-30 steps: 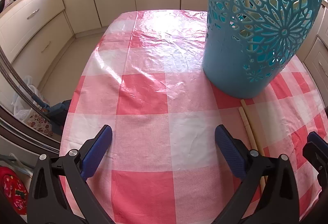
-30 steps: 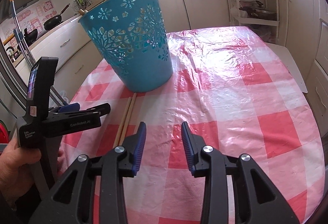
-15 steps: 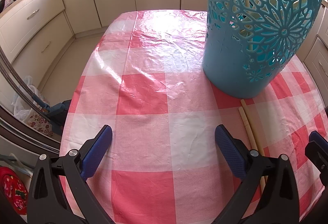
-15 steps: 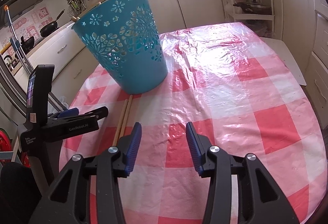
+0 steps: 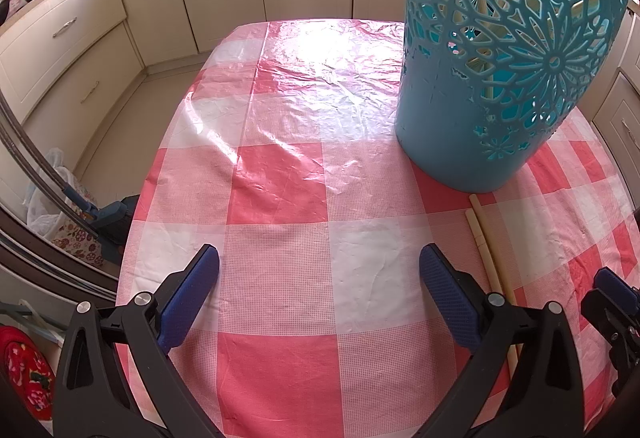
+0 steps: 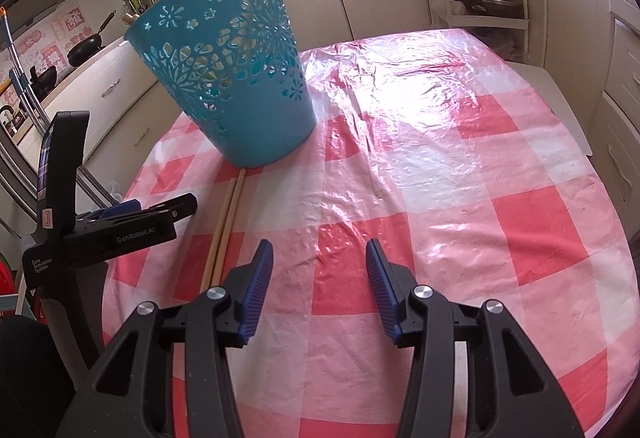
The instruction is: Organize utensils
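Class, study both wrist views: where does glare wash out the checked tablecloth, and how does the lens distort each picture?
Left wrist view: glare whitens the tablecloth at its far end, left of the blue basket; cabinets bow, corners go black. Right wrist view: glare covers the cloth's far middle, right of the basket; the table edge curves like a dome.

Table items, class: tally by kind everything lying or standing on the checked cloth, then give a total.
Wooden chopsticks: 2
Blue basket: 1
Total: 3
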### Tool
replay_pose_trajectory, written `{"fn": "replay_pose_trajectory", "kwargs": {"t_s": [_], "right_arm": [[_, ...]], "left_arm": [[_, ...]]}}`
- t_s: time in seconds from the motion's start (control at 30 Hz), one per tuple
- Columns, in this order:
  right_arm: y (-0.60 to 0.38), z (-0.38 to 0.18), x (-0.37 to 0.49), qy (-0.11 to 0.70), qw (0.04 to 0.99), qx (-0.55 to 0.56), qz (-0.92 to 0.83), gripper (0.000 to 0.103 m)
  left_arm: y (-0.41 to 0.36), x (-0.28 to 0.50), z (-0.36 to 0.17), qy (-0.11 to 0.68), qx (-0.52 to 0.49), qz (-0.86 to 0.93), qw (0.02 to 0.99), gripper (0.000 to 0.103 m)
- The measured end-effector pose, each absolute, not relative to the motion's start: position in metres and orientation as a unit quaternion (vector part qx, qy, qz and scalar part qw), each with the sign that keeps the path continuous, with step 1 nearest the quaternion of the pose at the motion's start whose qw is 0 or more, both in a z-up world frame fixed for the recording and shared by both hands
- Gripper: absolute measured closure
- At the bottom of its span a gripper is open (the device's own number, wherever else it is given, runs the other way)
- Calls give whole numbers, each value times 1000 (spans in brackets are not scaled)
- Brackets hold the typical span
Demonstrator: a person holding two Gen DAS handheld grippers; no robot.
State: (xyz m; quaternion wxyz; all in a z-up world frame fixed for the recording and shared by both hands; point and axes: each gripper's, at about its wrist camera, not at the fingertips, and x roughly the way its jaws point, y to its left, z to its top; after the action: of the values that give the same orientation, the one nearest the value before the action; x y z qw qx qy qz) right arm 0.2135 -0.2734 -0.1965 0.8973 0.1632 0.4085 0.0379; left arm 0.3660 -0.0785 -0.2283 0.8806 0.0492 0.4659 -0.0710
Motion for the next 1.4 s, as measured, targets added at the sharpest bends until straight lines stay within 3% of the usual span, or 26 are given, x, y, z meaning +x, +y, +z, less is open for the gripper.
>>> {"fn": "replay_pose_trajectory", "kwargs": {"t_s": [0.77, 0.9, 1.4], "right_arm": [[-264, -182, 208, 399, 903, 147, 65, 54], [-258, -181, 208, 404, 901, 136, 84, 63], [-226, -192, 240, 439, 886, 105, 102, 79]], "left_arm": [[-79, 366, -228, 466, 49, -71, 880, 7], [-79, 366, -228, 466, 49, -71, 880, 7], [-76, 360, -223, 490, 44, -78, 867, 7]]}}
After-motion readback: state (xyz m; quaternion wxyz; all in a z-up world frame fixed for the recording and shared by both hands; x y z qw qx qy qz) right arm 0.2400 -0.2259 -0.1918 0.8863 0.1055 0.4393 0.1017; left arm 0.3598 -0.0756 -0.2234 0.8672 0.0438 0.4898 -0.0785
